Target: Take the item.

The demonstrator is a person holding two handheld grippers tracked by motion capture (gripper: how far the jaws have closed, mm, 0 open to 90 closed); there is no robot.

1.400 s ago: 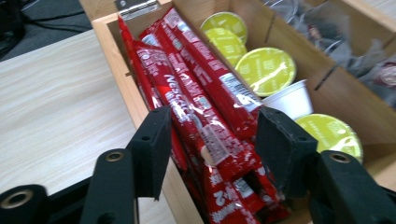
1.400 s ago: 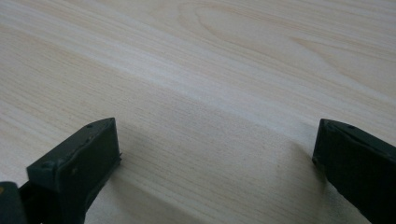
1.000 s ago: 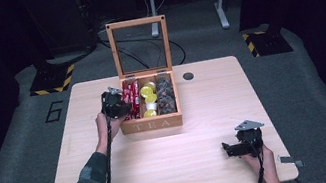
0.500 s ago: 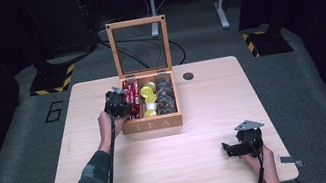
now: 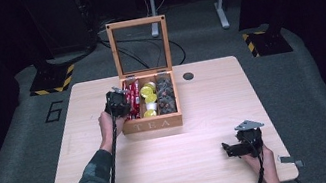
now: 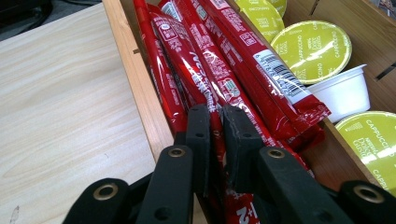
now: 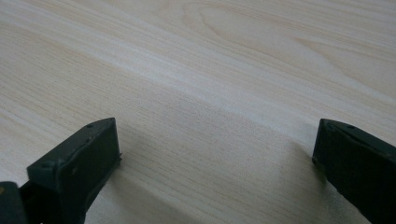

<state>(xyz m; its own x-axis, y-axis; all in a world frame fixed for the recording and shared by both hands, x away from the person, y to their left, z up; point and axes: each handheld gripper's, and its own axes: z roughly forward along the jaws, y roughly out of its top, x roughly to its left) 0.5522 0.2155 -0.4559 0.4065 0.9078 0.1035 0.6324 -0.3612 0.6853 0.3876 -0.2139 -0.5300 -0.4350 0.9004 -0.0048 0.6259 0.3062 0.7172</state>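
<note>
A wooden tea box stands open at the table's middle back, its glass lid upright. Red stick packets fill its left compartment, yellow capsules the middle one, dark items the right one. My left gripper reaches into the left compartment. In the left gripper view its jaws are pressed on one red stick packet beside the box wall. My right gripper rests open near the front right edge, with bare wood between its jaws.
Yellow cappuccino capsules and a white cup lie right of the packets. A black round grommet sits in the table behind the box. Grey floor with yellow-black striped feet surrounds the table.
My left gripper has shifted slightly right, into the box's left compartment. The right gripper has stayed put.
</note>
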